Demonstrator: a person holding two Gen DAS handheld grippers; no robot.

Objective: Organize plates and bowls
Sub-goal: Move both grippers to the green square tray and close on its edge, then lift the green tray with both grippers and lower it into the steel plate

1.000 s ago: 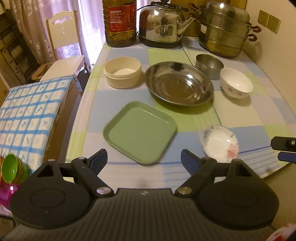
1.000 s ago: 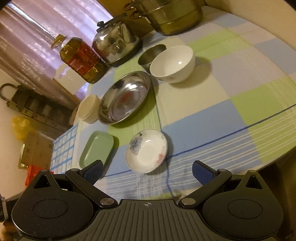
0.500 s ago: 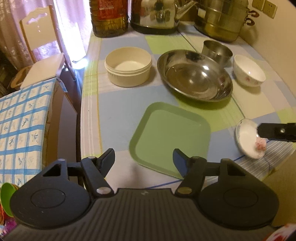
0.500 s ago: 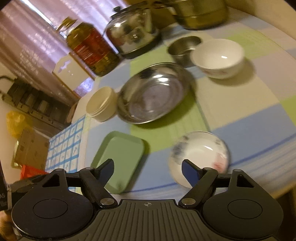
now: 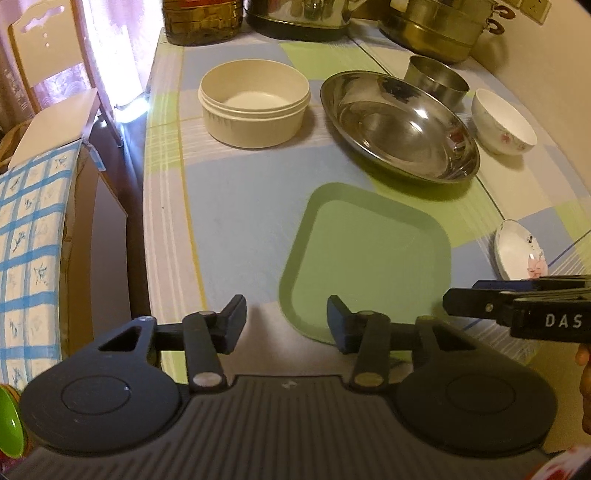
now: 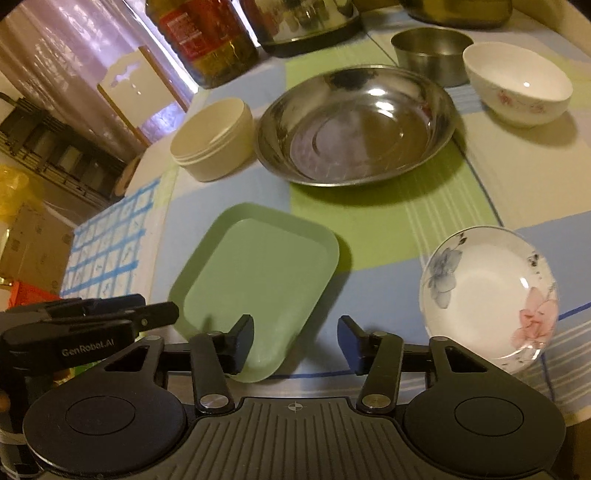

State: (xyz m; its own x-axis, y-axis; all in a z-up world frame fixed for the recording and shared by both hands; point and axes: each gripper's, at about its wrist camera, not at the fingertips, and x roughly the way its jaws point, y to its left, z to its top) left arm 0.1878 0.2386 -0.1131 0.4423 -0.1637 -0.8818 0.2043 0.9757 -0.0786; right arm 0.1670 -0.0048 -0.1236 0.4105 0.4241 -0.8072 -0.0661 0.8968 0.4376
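Note:
A green square plate [image 5: 365, 258] [image 6: 258, 273] lies at the table's near side. My left gripper [image 5: 286, 317] hangs over its near left corner, jaws half apart and closing, pads off the plate. My right gripper [image 6: 295, 343] is at the plate's near right corner, jaws also closing, gripping nothing; its left finger [image 6: 242, 338] overlaps the rim. A small floral dish [image 6: 487, 295] [image 5: 517, 254] sits just to its right. Behind stand a steel basin [image 5: 399, 125] [image 6: 354, 125], a cream round container [image 5: 255, 103], a steel cup [image 5: 436, 79] and a white bowl [image 5: 502, 123] [image 6: 517, 88].
An oil bottle [image 5: 203, 18], a kettle [image 5: 299, 18] and a steamer pot [image 5: 439, 26] line the back of the table. A chair [image 5: 48, 74] and a blue-checked cloth [image 5: 29, 236] lie beyond the table's left edge. A wall runs along the right.
Both grippers came down closer to the green plate and their jaws narrowed. The right one swung left, from facing the floral dish to the plate's corner.

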